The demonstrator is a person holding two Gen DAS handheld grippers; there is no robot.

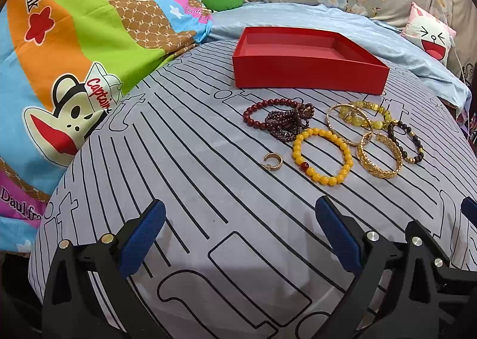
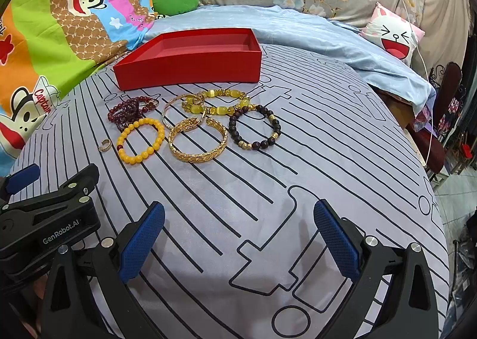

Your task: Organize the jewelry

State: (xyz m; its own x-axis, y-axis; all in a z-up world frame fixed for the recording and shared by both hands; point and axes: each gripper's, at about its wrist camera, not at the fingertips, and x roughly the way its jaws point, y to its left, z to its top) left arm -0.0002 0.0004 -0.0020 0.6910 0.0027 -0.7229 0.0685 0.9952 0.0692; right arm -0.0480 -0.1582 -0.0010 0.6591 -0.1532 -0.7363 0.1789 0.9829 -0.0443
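We hold both grippers over the bed (image 2: 268, 189), whose grey sheet bears black lines. Beyond the left gripper (image 1: 238, 237) and right gripper (image 2: 238, 237), both spread wide and gripping nothing, stands the empty red box (image 1: 307, 73). Between box and grippers lies the jewelry: a yellow bead bracelet (image 1: 323, 155), a gold bangle (image 1: 380, 157), a dark bead bracelet (image 2: 255, 130), a dark red bead bracelet (image 1: 268, 113), and, nearest the left gripper, a small gold ring (image 1: 272, 161).
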